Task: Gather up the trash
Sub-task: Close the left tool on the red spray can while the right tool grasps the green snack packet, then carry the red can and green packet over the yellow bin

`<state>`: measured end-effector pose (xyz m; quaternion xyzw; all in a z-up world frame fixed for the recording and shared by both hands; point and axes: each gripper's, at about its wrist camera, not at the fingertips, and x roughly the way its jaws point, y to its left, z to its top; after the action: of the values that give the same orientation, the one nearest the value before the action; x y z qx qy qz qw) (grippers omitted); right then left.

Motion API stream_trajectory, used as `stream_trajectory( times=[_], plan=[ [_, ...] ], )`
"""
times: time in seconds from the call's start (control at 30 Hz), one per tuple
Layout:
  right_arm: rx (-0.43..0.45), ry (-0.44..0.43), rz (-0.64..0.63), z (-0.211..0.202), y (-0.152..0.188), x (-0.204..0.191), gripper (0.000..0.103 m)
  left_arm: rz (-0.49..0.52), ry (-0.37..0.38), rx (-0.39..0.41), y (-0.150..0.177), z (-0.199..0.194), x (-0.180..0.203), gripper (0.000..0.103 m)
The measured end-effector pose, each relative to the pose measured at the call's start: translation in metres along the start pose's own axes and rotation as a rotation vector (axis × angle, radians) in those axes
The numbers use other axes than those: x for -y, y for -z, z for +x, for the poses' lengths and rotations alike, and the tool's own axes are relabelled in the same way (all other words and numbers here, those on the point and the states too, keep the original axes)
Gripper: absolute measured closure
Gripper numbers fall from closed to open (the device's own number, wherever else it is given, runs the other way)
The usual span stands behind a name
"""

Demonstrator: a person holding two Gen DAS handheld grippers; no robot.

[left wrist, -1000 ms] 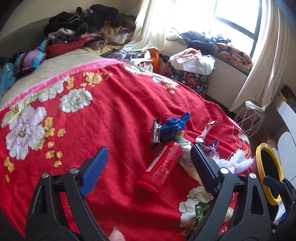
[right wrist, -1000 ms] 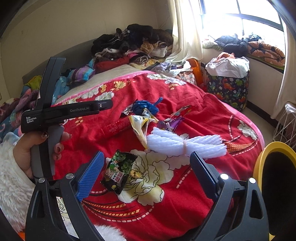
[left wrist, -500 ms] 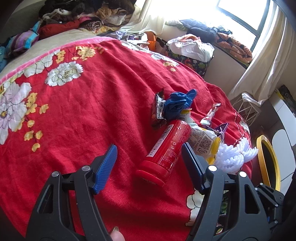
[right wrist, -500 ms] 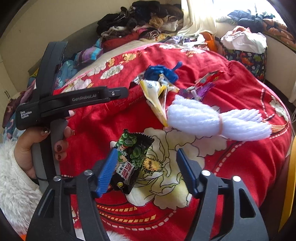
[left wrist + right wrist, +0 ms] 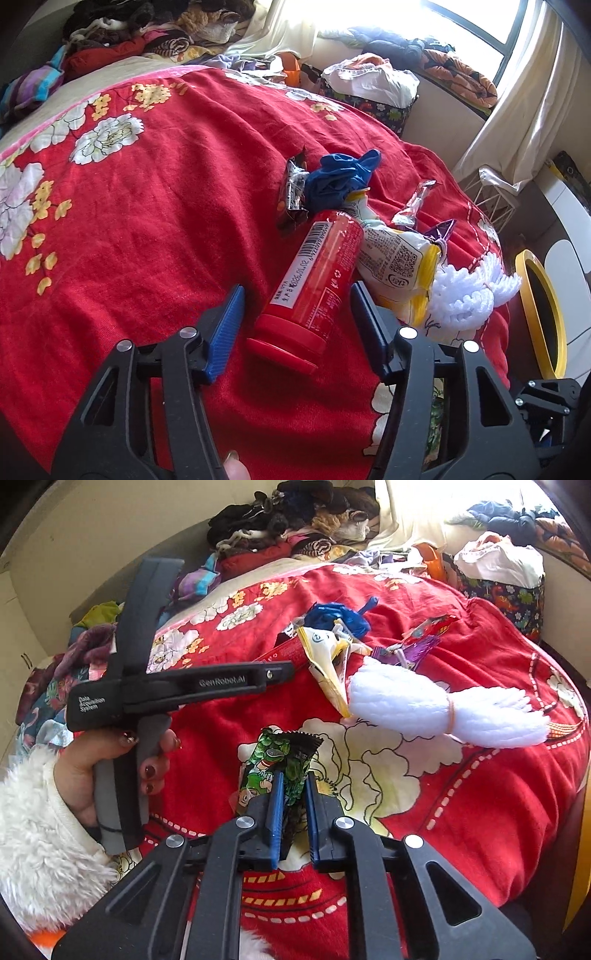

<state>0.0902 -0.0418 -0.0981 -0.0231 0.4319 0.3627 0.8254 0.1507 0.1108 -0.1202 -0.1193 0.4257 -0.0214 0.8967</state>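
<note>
Trash lies scattered on the red blanket [image 5: 155,229]. The right gripper [image 5: 293,812], wide apart a second ago, is closing onto the green wrapper [image 5: 280,771] between its pads. The left gripper [image 5: 295,325] has dropped around the red tube [image 5: 317,273], jaws closing, not yet touching.

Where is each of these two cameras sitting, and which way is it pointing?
Left wrist: rides the left gripper, looking down along its closing fingers at a red tube lying untouched between them; a fingertip shows below.
Right wrist: rides the right gripper, whose jaws are closing on a green snack wrapper; the left hand and fluffy sleeve show.
Shared: red floral blanket, white yarn bundle, blue rag.
</note>
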Motion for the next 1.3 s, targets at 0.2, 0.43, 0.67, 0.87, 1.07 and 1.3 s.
stream_trajectory(
  times=[0.2,0.43,0.67,0.87,1.07,1.3],
  plan=[
    [0.022,0.019,0.004,-0.012,0.002,0.003,0.093,0.007,-0.018,0.007,0.002,-0.003,0.005,0.068],
    [0.054,0.033,0.027,-0.027,0.002,0.012,0.094,0.008,-0.010,0.042,-0.003,-0.019,0.008,0.076],
    [0.094,0.047,0.049,-0.043,0.002,0.018,0.094,0.034,0.014,0.094,-0.010,-0.042,0.023,0.076],
    [0.131,0.064,0.075,-0.057,0.001,0.028,0.094,0.046,0.054,0.137,-0.019,-0.061,0.037,0.076],
    [0.167,0.089,0.105,-0.070,-0.001,0.038,0.094,0.067,0.079,0.163,-0.024,-0.072,0.054,0.076],
    [0.207,0.118,0.133,-0.086,-0.002,0.050,0.094,0.107,0.105,0.176,-0.024,-0.078,0.077,0.076]
  ],
)
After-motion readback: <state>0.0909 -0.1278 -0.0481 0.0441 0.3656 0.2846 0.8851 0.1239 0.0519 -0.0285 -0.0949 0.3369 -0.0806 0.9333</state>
